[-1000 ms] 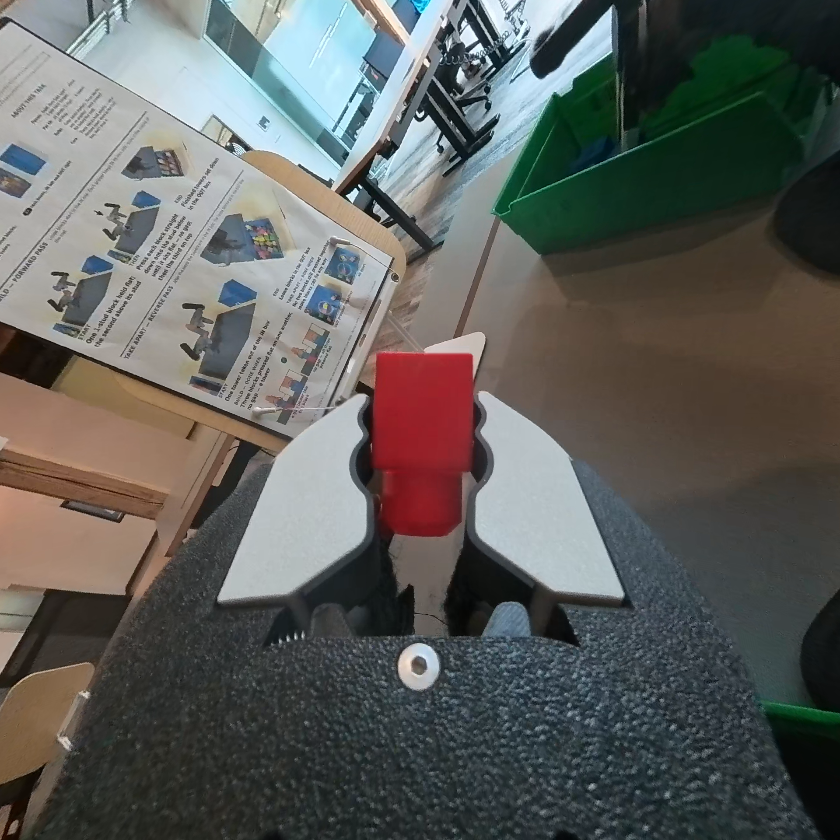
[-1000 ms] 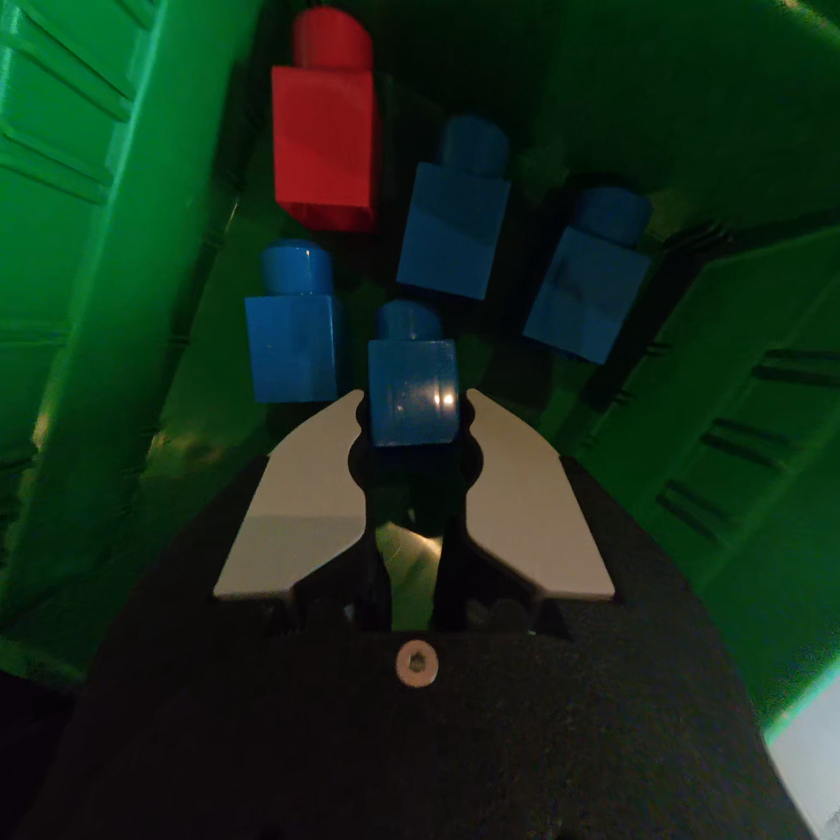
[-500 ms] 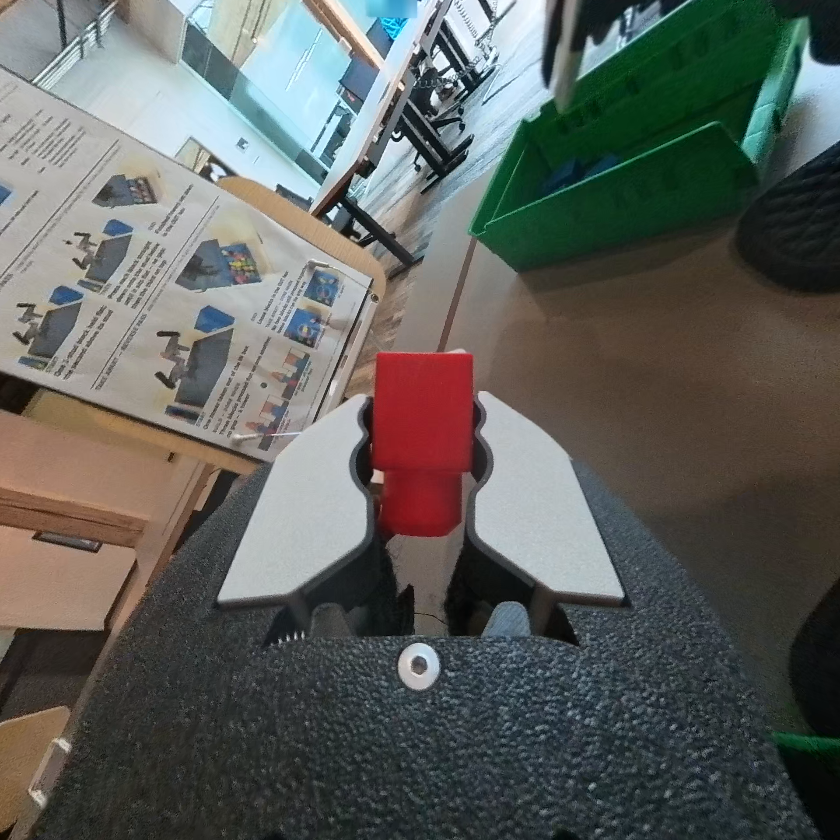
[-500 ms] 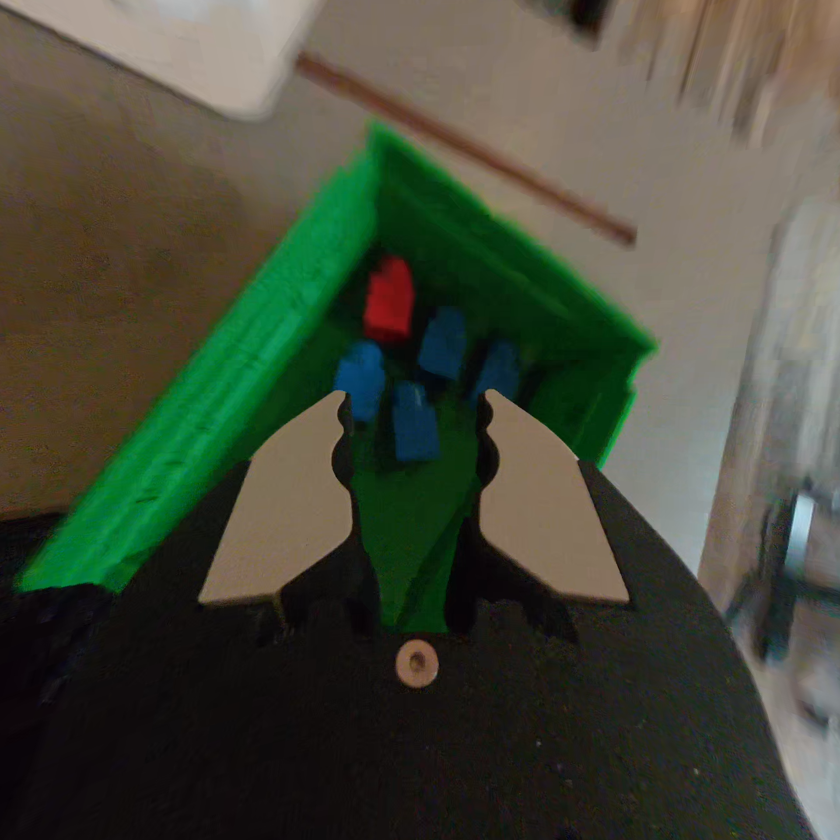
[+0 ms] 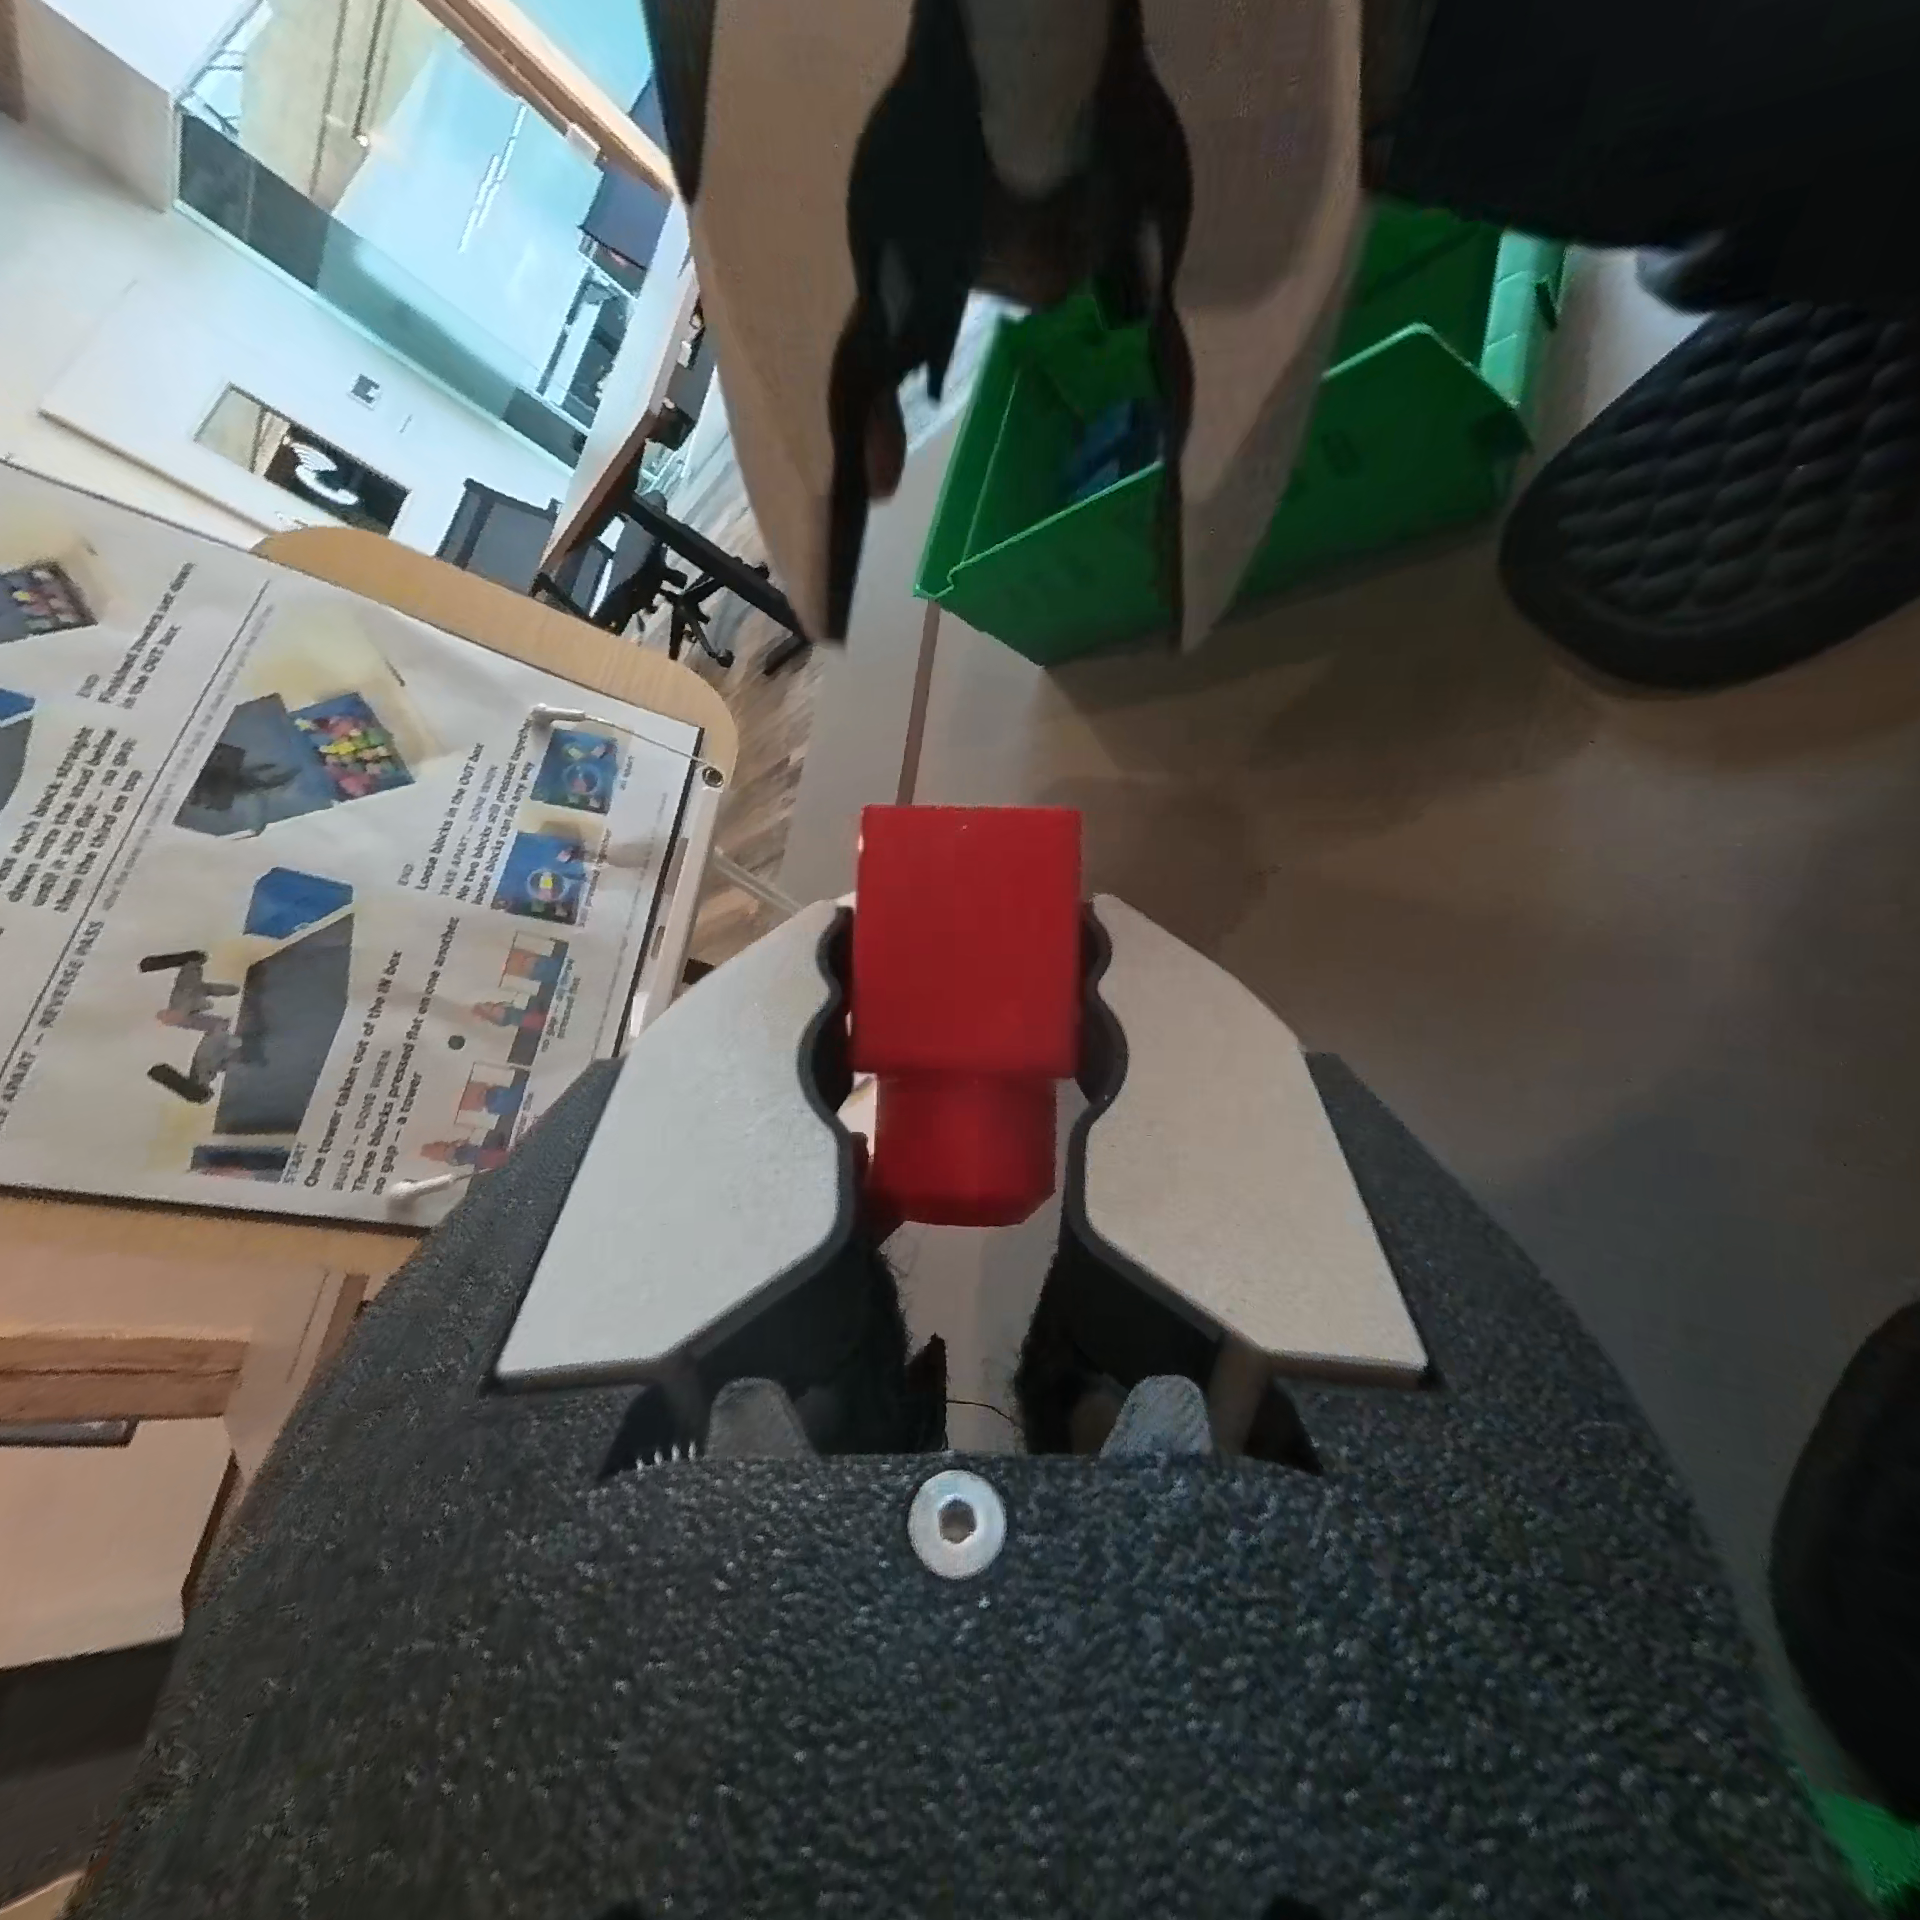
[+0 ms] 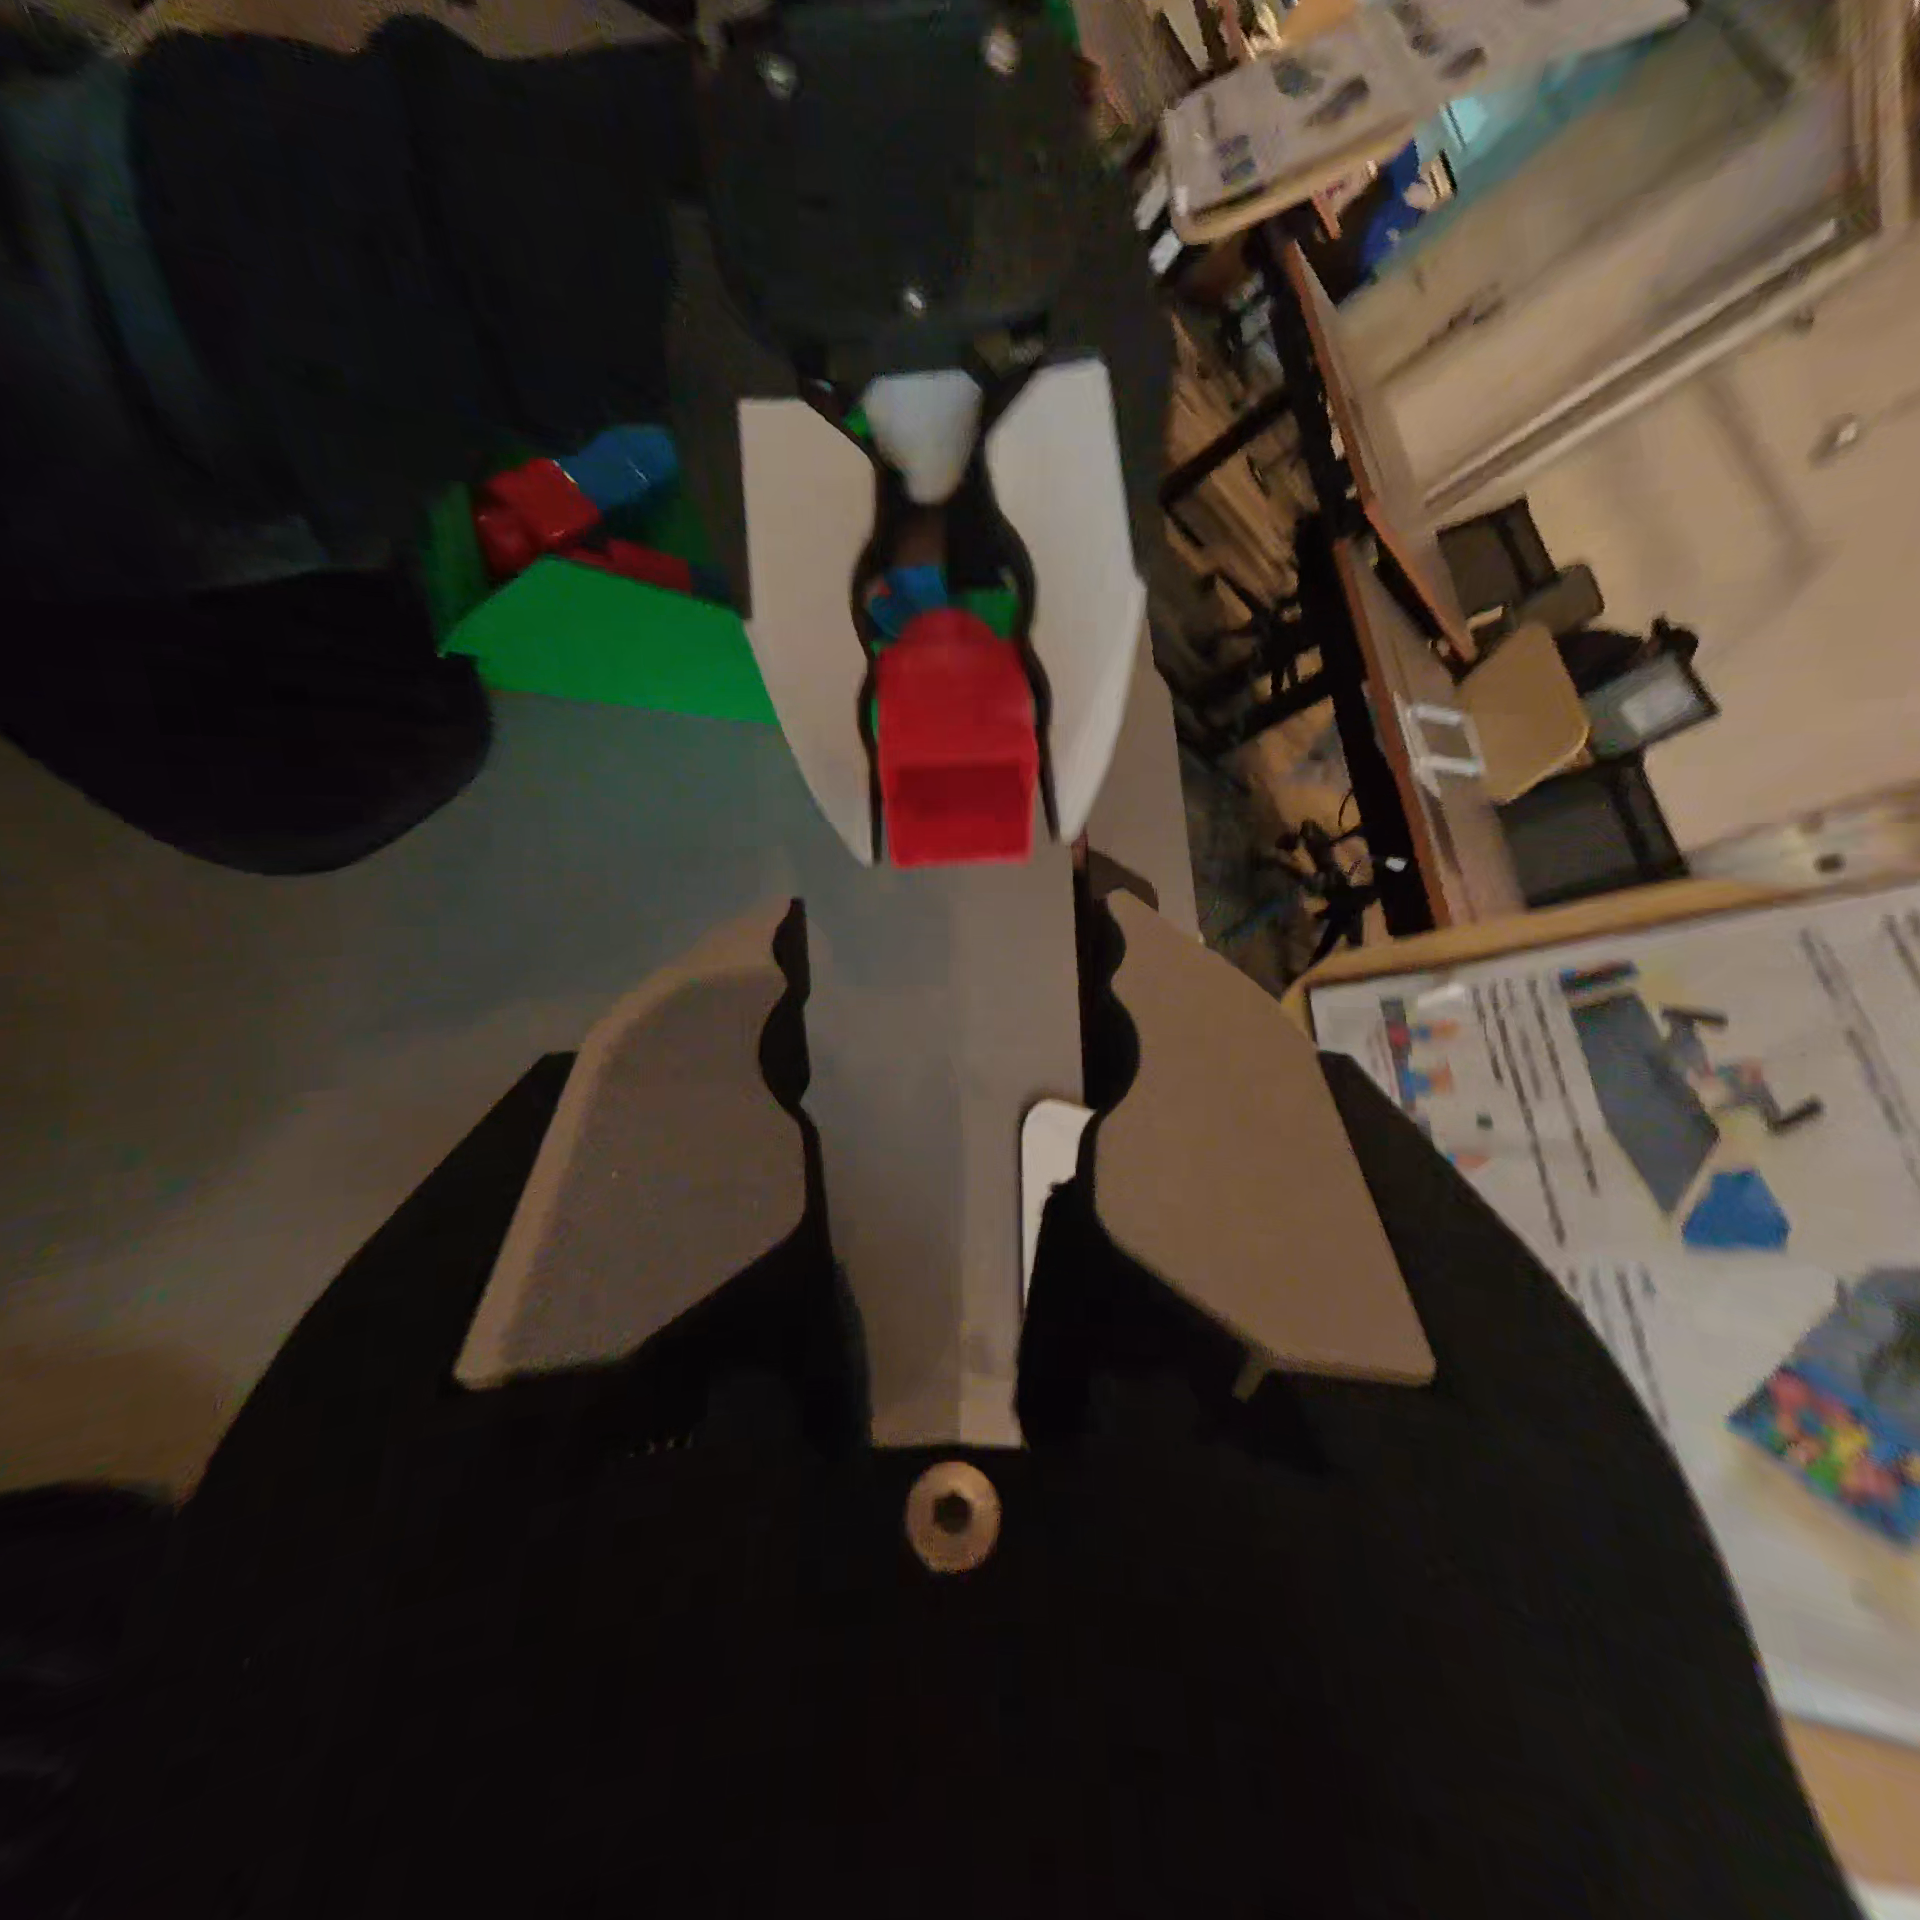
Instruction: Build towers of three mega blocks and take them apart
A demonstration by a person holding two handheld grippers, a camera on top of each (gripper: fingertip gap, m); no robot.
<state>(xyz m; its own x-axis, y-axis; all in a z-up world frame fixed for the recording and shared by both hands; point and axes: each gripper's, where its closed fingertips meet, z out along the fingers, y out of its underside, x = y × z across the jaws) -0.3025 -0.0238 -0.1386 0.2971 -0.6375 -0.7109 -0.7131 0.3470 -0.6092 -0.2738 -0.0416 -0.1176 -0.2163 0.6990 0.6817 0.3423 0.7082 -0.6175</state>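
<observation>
Left wrist view: left tongs (image 5: 966, 1023) clamped on red block (image 5: 964, 940), frame centre. Right tongs (image 6: 940, 1049) apart, empty, facing it; green bin (image 5: 1049, 566) upper right.

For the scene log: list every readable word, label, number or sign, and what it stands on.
White printed instruction sheet on a wooden board: headings and captions beside photos; wording not copied here.
Red plastic mega block, green plastic bin: no writing visible.
</observation>
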